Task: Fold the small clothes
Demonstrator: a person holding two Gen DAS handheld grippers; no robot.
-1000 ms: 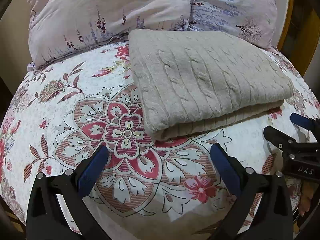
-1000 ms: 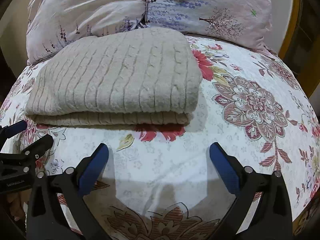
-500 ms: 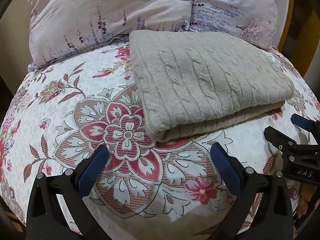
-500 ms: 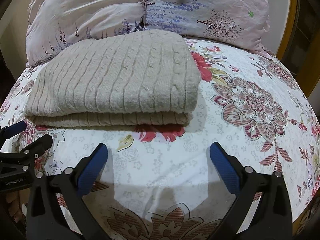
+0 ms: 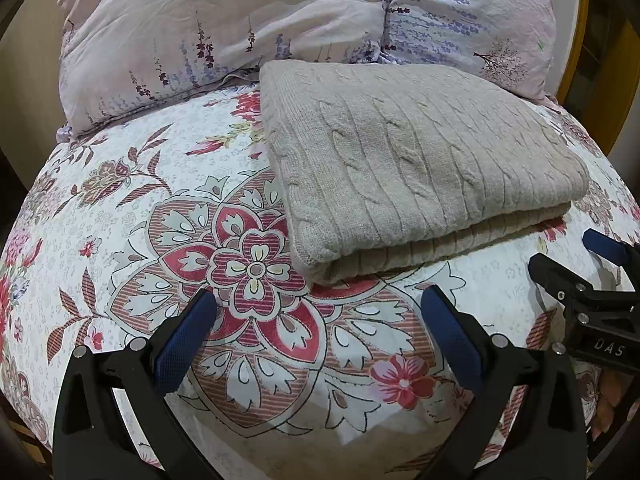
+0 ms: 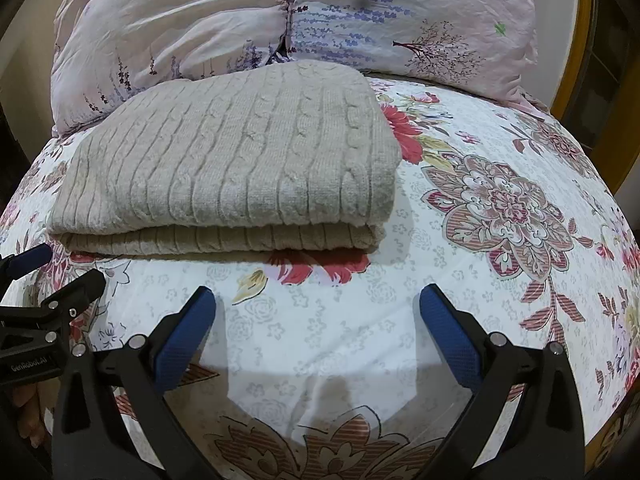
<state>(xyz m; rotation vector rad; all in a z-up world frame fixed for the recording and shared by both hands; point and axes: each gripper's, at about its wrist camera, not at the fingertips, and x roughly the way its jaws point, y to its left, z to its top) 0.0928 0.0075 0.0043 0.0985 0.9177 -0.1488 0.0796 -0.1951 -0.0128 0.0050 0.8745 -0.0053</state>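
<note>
Sweater [image 5: 416, 168] back edge is hidden against the pillows [image 5: 280, 20]; it is seen folded, just ahead of both wide-open, empty claws: left [image 5: 320, 320], right [image 6: 318, 316].

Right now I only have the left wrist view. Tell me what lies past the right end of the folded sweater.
Observer: Past the sweater there is open bedspread with a large pink and grey flower printed on it.
Operator: Report the right gripper; I see only part of it.
Observer: The right gripper is open and empty, with its tips short of the sweater's near edge.
Operator: Check that right end for loose flaps.
Observer: The right end is a rounded fold, with two layers stacked evenly and nothing hanging out.
Operator: Give me the pillows behind it.
Observer: The right pillow runs well past the sweater's right end.
</note>
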